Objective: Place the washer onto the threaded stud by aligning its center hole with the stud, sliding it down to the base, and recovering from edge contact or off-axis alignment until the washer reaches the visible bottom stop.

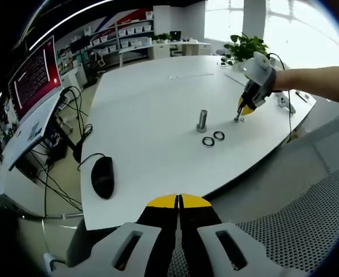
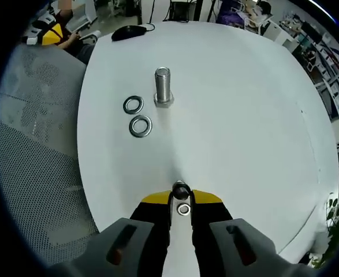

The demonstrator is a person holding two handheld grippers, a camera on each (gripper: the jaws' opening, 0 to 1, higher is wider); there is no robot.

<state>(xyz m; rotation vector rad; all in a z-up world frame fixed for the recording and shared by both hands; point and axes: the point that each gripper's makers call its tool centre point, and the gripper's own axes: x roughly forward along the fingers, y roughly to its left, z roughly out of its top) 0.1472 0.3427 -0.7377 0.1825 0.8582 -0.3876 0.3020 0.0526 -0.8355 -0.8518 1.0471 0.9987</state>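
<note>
A threaded steel stud [image 2: 163,86] stands upright on its hex base on the white table [image 2: 244,115]; it also shows as the stud [image 1: 202,120]. Two loose washers [image 2: 133,104] [image 2: 140,126] lie flat just beside it, and appear as washers [image 1: 208,141] [image 1: 219,135]. My right gripper [image 2: 181,197] is low over the table, well short of the stud, jaws closed on a small washer [image 2: 183,209], with a round metal piece [image 2: 181,189] at the tips. It appears as the right gripper [image 1: 240,115], tips on the table right of the stud. My left gripper [image 1: 179,202] is shut, holding nothing, off the table edge.
A black mouse [image 1: 103,176] with its cable lies near the table's left edge. A monitor [image 1: 35,78] stands further left, a plant [image 1: 245,46] at the far end. A mesh chair [image 1: 308,219] sits by the near edge. A person's arm [image 1: 319,83] holds the right gripper.
</note>
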